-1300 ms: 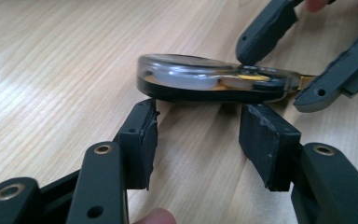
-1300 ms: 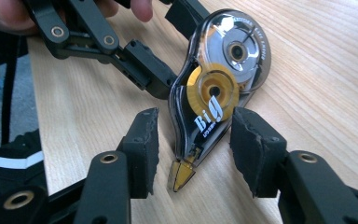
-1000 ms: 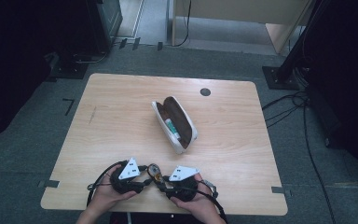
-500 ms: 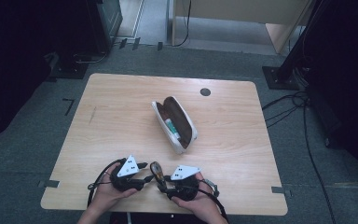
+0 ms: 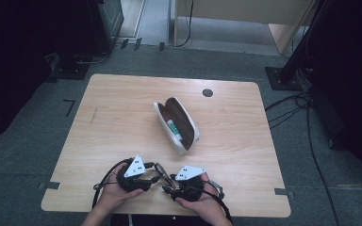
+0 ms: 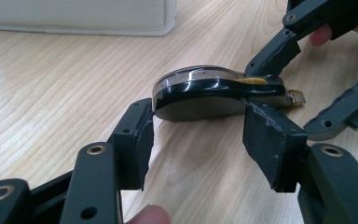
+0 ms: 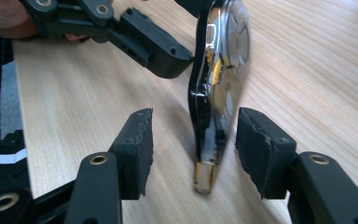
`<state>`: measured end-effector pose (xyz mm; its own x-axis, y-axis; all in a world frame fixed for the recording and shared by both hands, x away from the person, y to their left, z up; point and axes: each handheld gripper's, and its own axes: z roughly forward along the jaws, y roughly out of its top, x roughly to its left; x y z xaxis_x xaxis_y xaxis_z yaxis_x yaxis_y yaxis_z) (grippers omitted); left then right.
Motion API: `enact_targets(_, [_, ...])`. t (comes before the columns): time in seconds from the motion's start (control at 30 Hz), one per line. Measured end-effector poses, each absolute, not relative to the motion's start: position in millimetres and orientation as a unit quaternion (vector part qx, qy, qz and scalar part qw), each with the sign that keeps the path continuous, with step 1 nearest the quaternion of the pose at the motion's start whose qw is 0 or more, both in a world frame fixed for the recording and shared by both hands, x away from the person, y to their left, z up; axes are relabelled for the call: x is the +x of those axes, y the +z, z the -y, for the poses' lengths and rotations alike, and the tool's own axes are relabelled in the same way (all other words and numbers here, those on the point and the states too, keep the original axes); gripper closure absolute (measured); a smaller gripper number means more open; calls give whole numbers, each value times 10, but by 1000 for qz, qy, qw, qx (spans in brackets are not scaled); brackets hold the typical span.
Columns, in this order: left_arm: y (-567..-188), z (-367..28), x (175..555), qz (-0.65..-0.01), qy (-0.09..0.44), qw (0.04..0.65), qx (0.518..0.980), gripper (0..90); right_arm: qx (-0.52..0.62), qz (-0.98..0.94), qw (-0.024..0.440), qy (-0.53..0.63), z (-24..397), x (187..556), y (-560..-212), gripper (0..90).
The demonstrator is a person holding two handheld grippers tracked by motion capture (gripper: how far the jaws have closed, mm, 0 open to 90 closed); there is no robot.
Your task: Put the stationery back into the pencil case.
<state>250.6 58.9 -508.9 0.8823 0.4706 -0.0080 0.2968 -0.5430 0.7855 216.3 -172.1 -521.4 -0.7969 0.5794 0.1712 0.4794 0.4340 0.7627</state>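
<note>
A black and clear correction tape dispenser [image 6: 200, 93] with a yellow reel sits between the pads of my left gripper [image 6: 203, 135], which presses on it from both sides, near the table's front edge [image 5: 162, 171]. In the right gripper view the dispenser [image 7: 219, 79] stands on edge, nose down. It lies inside my right gripper [image 7: 193, 149], whose jaws are open with a gap on each side. In the high view the left gripper [image 5: 156, 178] and the right gripper [image 5: 168, 187] point at each other, both held in hands.
An open white glasses case [image 5: 176, 125] with a brown lining and a small green item inside lies at the middle of the wooden table [image 5: 113, 117]. A dark round hole cover [image 5: 207, 92] is near the far edge. Cables trail from both grippers.
Almost nothing has changed. Both hands stay at the front edge, and the left gripper has edged slightly forward with the dispenser.
</note>
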Motion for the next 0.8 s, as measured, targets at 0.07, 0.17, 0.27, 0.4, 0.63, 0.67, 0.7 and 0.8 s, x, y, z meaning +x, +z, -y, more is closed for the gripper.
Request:
enact_targets(0.07, [-5084, -584, 2519, -224, 102, 428, 870, 436, 313, -845, 60, 429, 1740, 2168, -5213, 458])
enact_targets(0.17, [-5086, -567, 2531, -224, 102, 428, 870, 434, 316, -845, 63, 428, 1752, 2167, -5213, 452])
enact_targets(0.27, [-5093, -549, 2535, -224, 101, 428, 870, 434, 316, -844, 65, 427, 1756, 2164, -5214, 446])
enact_targets(0.4, [-5094, -548, 2538, -222, 101, 427, 871, 433, 317, -846, 69, 424, 1768, 2164, -5211, 446])
enact_targets(0.63, [-5091, -564, 2542, -225, 101, 428, 870, 433, 319, -845, 70, 424, 1773, 2164, -5210, 448])
enact_targets(0.67, [-5091, -566, 2544, -225, 101, 427, 870, 434, 319, -844, 71, 424, 1772, 2163, -5211, 448])
enact_targets(0.7, [-5091, -568, 2544, -224, 101, 427, 870, 434, 319, -845, 71, 423, 1773, 2162, -5210, 449])
enact_targets(0.8, [-5088, -583, 2545, -224, 101, 426, 871, 433, 319, -845, 71, 423, 1773, 2161, -5210, 450])
